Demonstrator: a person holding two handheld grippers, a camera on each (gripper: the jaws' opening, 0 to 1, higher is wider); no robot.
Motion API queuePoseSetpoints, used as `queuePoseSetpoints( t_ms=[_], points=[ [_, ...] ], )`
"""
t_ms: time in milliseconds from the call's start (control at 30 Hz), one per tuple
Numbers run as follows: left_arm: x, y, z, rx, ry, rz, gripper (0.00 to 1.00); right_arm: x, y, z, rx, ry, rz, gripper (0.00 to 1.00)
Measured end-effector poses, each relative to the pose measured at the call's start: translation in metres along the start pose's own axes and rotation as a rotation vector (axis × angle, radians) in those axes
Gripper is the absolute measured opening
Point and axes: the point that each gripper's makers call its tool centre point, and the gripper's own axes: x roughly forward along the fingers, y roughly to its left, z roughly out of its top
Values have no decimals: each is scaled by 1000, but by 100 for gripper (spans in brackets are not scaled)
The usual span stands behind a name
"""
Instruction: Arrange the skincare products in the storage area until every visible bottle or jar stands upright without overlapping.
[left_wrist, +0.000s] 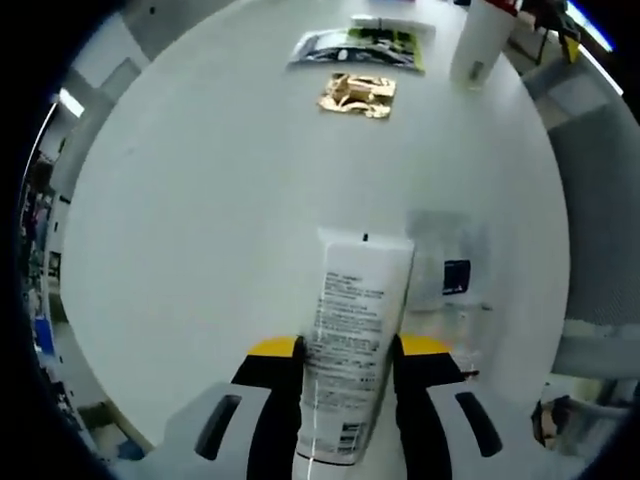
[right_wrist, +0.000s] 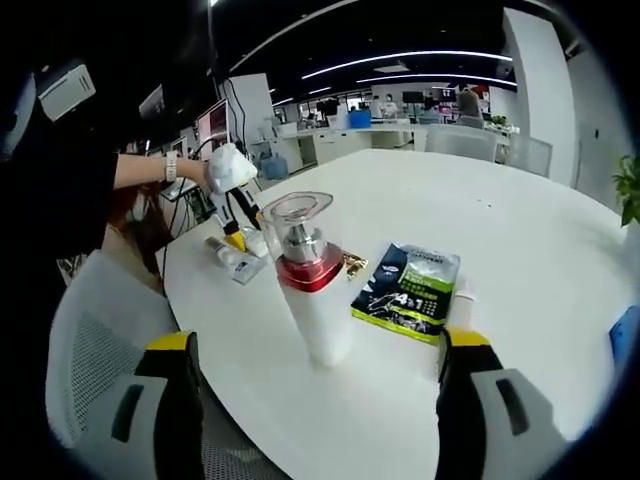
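Note:
My left gripper (left_wrist: 350, 346) is shut on a white printed tube (left_wrist: 352, 330) that points out over the white round table (left_wrist: 200, 250). In the right gripper view a gloved hand (right_wrist: 230, 166) holds that left gripper (right_wrist: 238, 235) down at the table's far left edge. A white pump bottle (right_wrist: 315, 290) with a red collar and clear cap stands upright between the wide-apart jaws of my right gripper (right_wrist: 316, 345), which is open and not touching it. The same bottle (left_wrist: 480, 40) stands at the far side in the left gripper view.
A clear packet with a blue label (left_wrist: 452, 280) lies right of the tube. A gold sachet (left_wrist: 357, 95) and a green-black sachet pack (left_wrist: 358, 47) lie farther off; the pack (right_wrist: 408, 282) sits right of the bottle. A mesh chair (right_wrist: 90, 340) stands at the table's near left.

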Motion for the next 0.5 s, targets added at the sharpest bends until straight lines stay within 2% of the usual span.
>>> queuePoseSetpoints(
  t_ms=[100,167,267,500],
  points=[
    [2,1,0,-20,28,-18,33,1,-1,-1,7,-2,-1,99],
    [2,0,0,27,51,-26,33,1,-1,-2,12,-5,0,99],
    [3,0,1,42,71,-30,33,0,0,-2,15,-7,1,98],
    [3,1,1,46,84,-29,30,-2,-2,-4,21,-8,-6,98]
  ],
)
